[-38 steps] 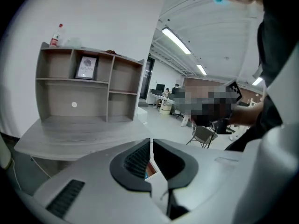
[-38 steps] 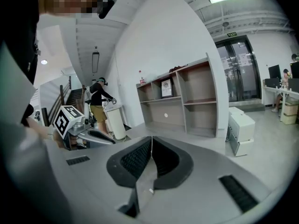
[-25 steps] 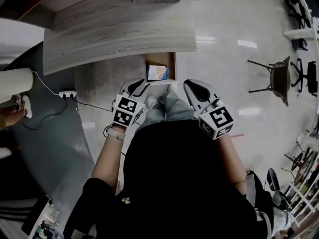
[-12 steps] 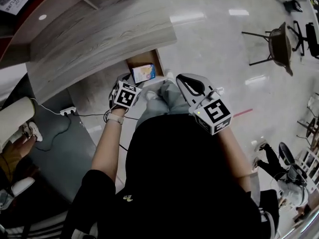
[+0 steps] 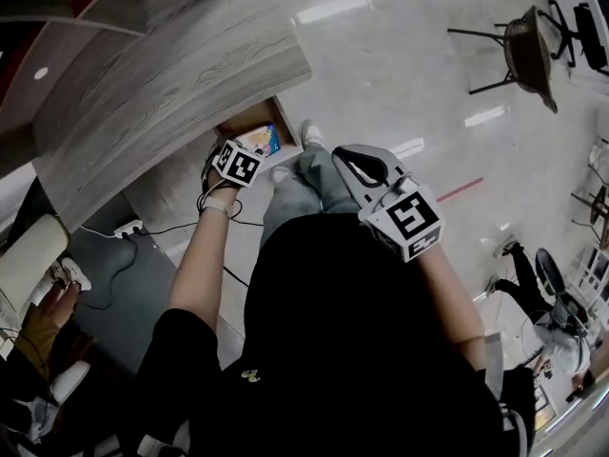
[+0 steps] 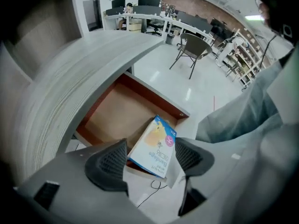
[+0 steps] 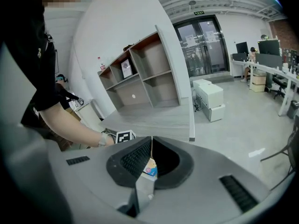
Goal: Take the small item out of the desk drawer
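My left gripper [image 6: 149, 157] points down over the open desk drawer [image 6: 110, 118], its jaws just opened wide to straddle the small box [image 6: 154, 146] without pressing it. The box leans tilted against the drawer's front wall, edges offered for a pinch. Its face reads "Bandage"; the finer print is illegible. My right gripper [image 7: 150, 143] waits aside, jaws together, empty.

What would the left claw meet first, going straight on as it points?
Probably the small box leaning in the open drawer: it lies ungripped between the jaws of the left claw, which have just been opening. Depth unclear.
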